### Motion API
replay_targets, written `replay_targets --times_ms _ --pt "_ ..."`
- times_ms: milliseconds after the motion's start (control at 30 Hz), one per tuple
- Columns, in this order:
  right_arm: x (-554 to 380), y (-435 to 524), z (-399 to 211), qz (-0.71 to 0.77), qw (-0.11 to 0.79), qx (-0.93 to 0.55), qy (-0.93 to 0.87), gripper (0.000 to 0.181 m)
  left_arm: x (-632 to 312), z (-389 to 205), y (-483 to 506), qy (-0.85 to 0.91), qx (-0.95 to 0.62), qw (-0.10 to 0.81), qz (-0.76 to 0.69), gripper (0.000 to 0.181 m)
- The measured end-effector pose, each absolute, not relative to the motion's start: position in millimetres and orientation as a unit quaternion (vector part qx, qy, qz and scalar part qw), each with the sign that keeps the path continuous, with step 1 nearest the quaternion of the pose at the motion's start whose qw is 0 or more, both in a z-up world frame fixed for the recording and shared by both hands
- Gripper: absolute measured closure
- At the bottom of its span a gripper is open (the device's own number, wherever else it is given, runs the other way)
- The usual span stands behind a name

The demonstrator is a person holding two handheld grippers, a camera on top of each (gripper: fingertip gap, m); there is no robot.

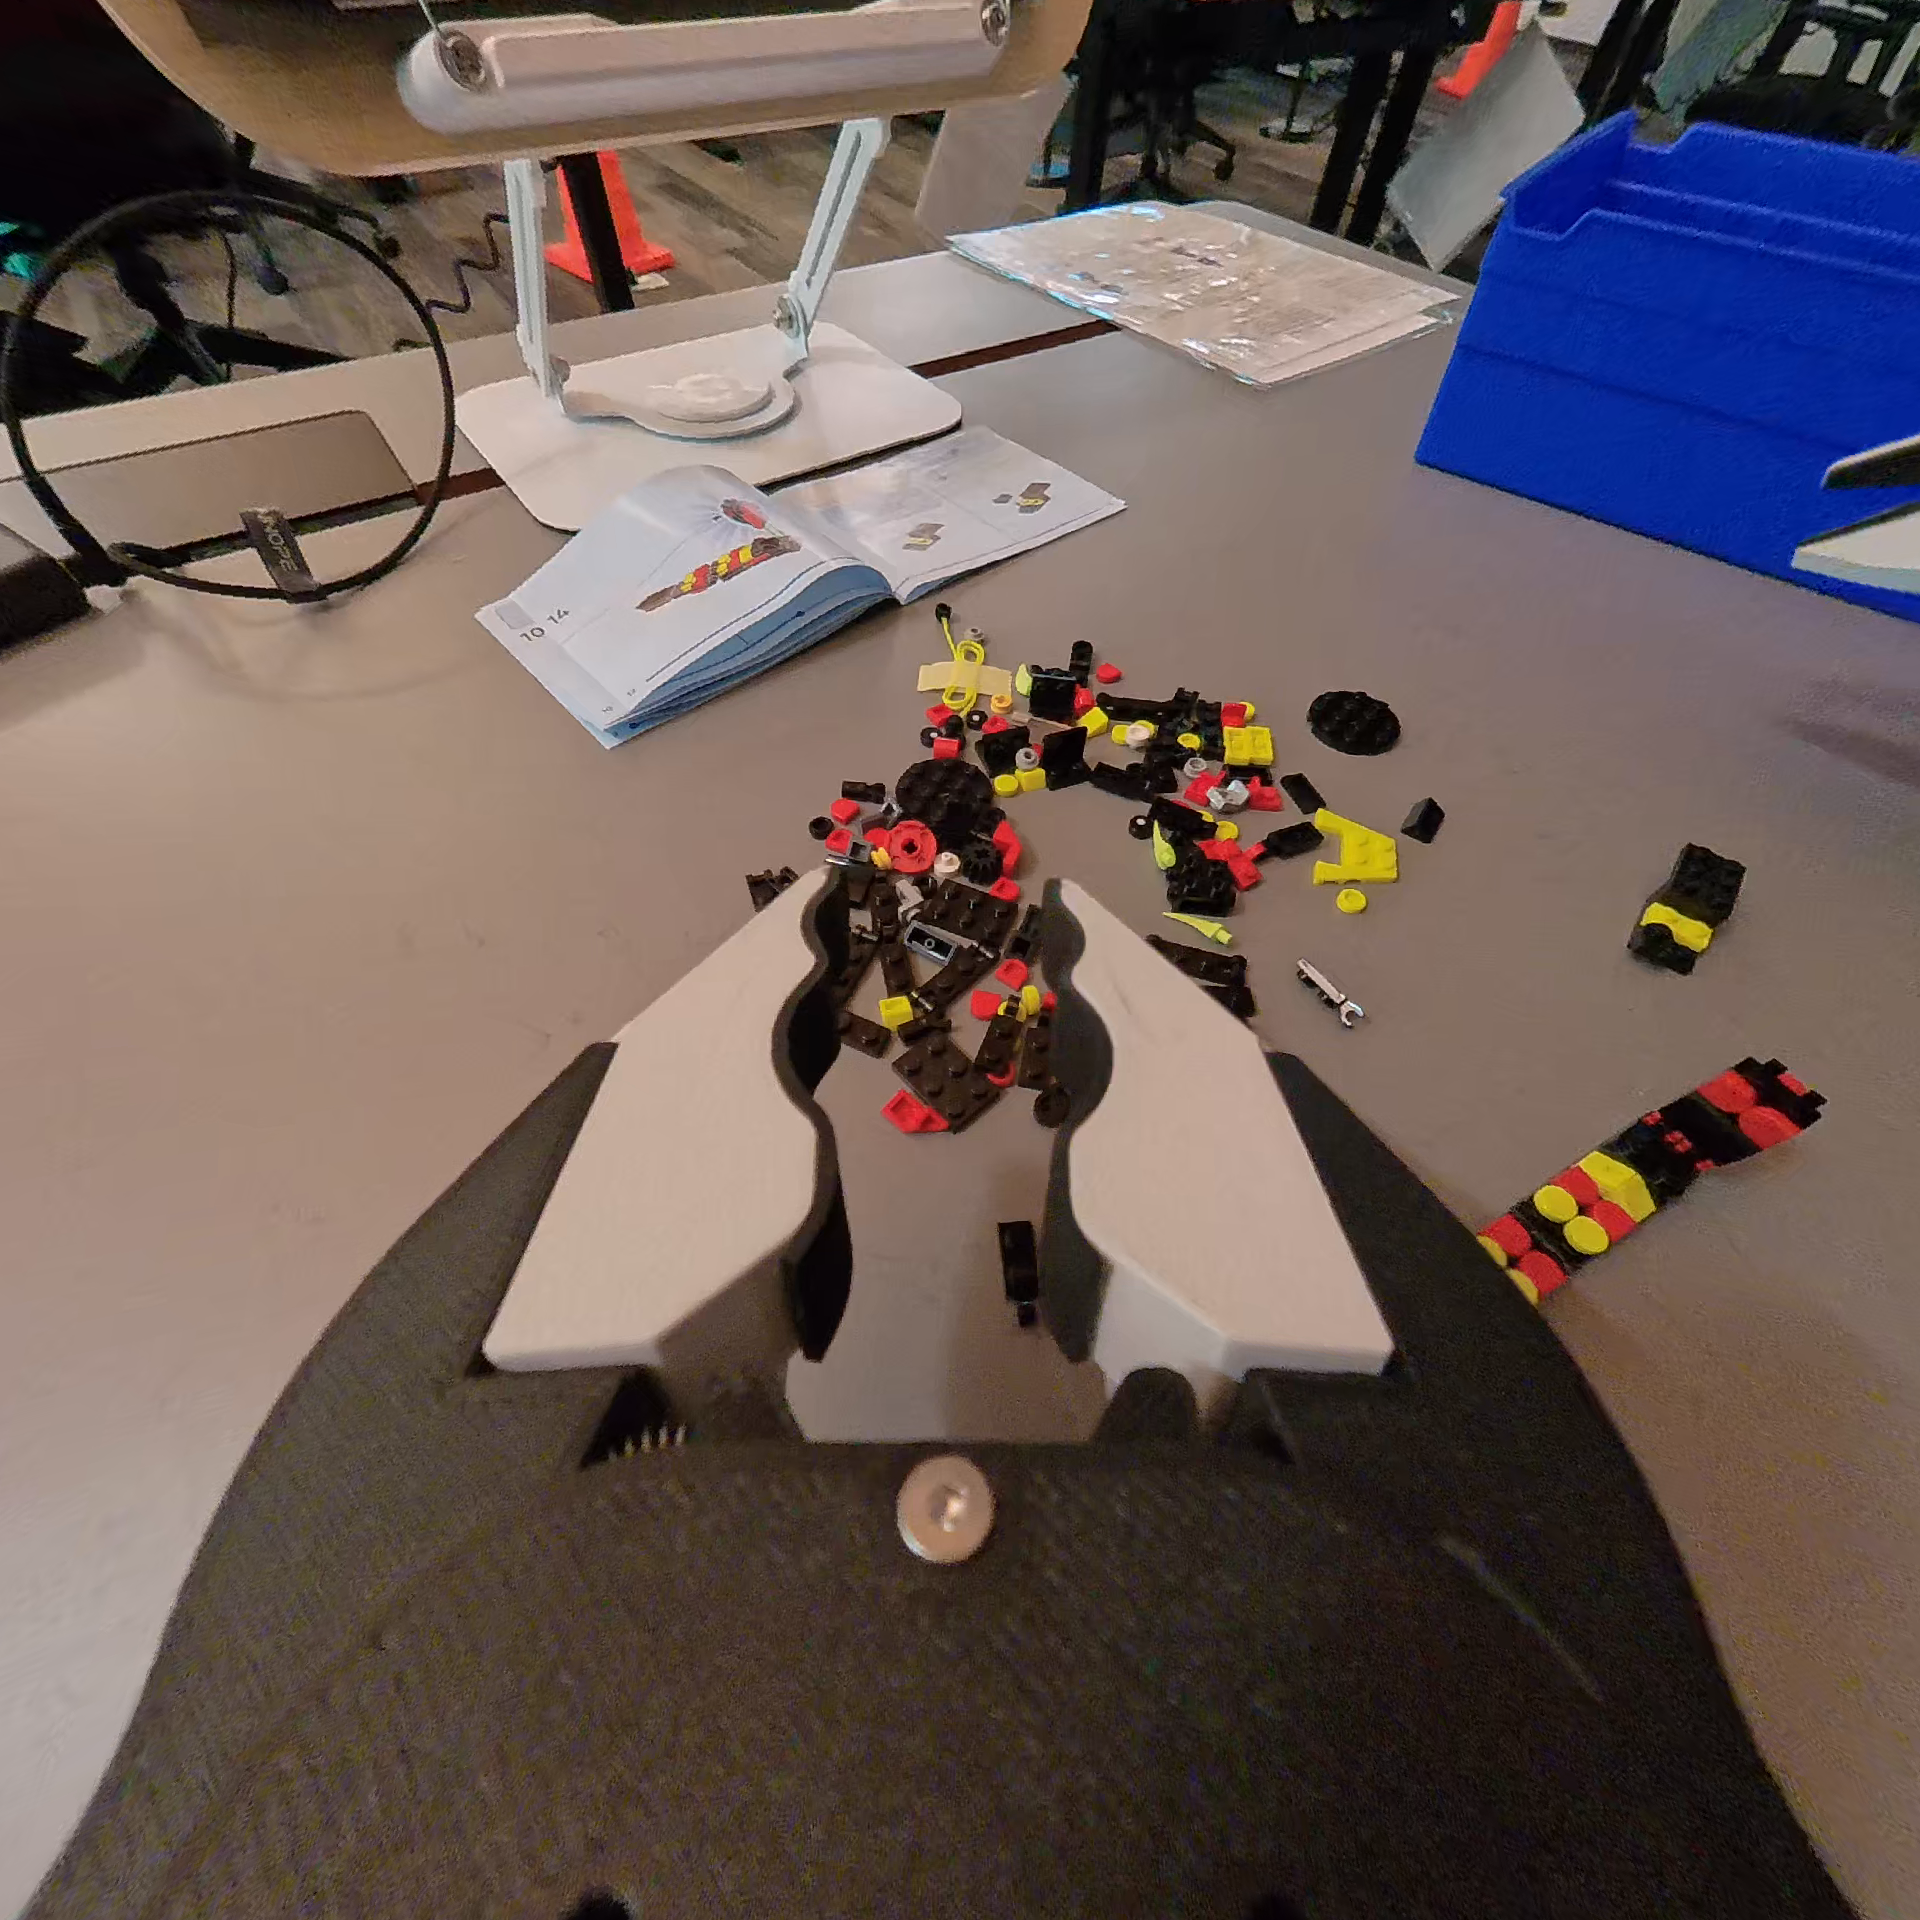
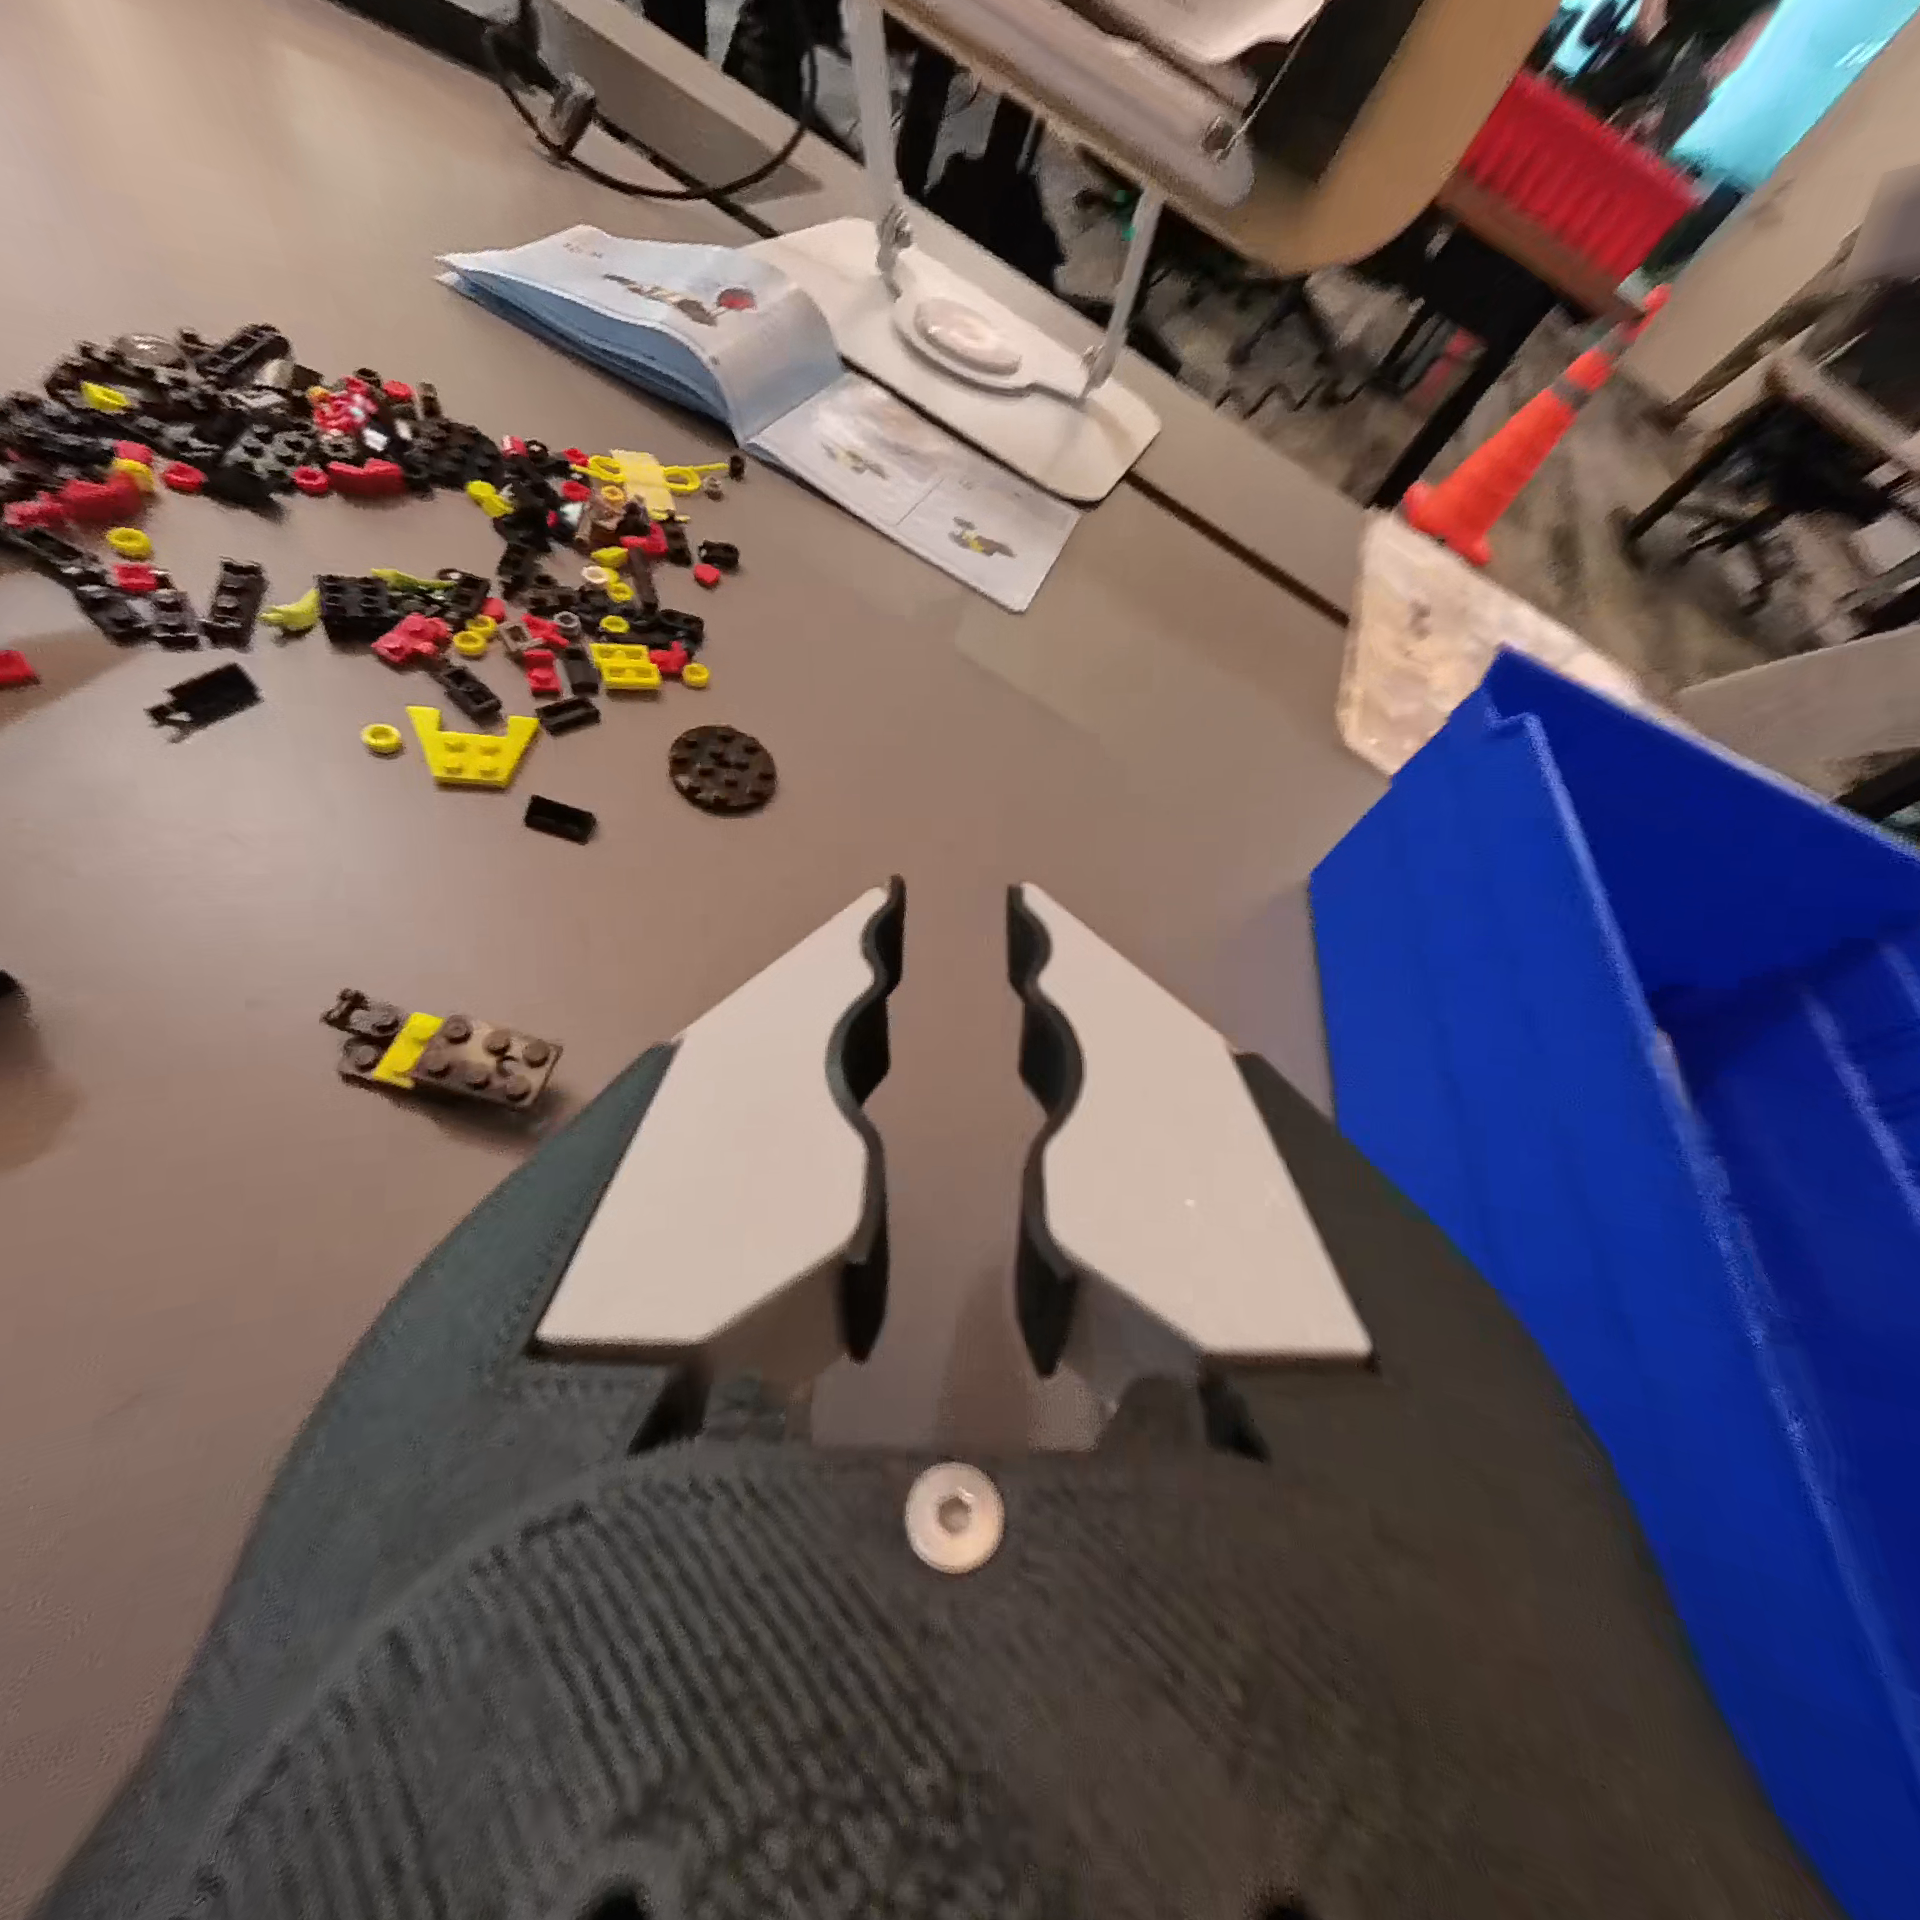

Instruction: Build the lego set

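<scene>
The loose lego pile (image 1: 1049,831) is taken as landmark; all places are given rel. to it. The L gripper (image 1: 940,904) is held just above the pile's near edge, jaws spread wide w/ nothing pinched; black plates and small red/yellow bits are framed between the fingers, and one small black piece (image 1: 1016,1259) lies apart, nearer the wrist than the pile, seen between the finger bases. The R gripper (image 2: 956,899) is parted by a narrower gap, also empty, and is aimed at bare table (image 2: 1039,748) to the right of the pile, beside the blue bin (image 2: 1621,1091). So the L is clearly the nearer one to the loose parts. The partly built strip (image 1: 1652,1174), black w/ red and yellow rounds, lies right of the pile and nearer the person; its long axis is seen running diagonally, near end toward the L wrist, far end up and to the right. A small black-yellow block (image 1: 1688,906) sits right of the pile, beyond the strip; in the R view the same block (image 2: 447,1049) is seen just left of the R fingers, well short of the pile. The open booklet (image 1: 790,582) lies beyond the pile, on its far left. Judged: a pick from the pile is in hand, best by the L, straight ahead and down; which piece is meant can't be told. Build judged early, most parts still loose.
</scene>
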State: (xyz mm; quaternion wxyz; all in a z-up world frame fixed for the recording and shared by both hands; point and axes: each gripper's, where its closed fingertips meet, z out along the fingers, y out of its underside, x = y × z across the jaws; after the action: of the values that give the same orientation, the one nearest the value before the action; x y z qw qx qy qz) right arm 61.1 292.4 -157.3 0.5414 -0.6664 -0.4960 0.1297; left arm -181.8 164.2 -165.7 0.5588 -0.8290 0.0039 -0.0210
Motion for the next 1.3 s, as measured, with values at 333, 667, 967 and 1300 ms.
replay_targets --times_ms 333,667,967,1300 --pt "62 287 -151 0.174 0.558 -0.668 -0.46 0.145 -199 -170 162 -0.038 -0.834 0.55 -0.014 0.157" --pt "56 276 -154 0.249 0.522 -0.677 -0.456 0.154 -183 -195 156 0.06 -0.873 0.484 -0.01 0.161" --pt "55 274 -159 0.257 0.505 -0.684 -0.459 0.157 -161 -228 144 0.139 -0.902 0.407 -0.041 0.167" --pt "55 274 -162 0.262 0.496 -0.691 -0.455 0.157 -152 -236 148 0.071 -0.913 0.374 -0.145 0.168"
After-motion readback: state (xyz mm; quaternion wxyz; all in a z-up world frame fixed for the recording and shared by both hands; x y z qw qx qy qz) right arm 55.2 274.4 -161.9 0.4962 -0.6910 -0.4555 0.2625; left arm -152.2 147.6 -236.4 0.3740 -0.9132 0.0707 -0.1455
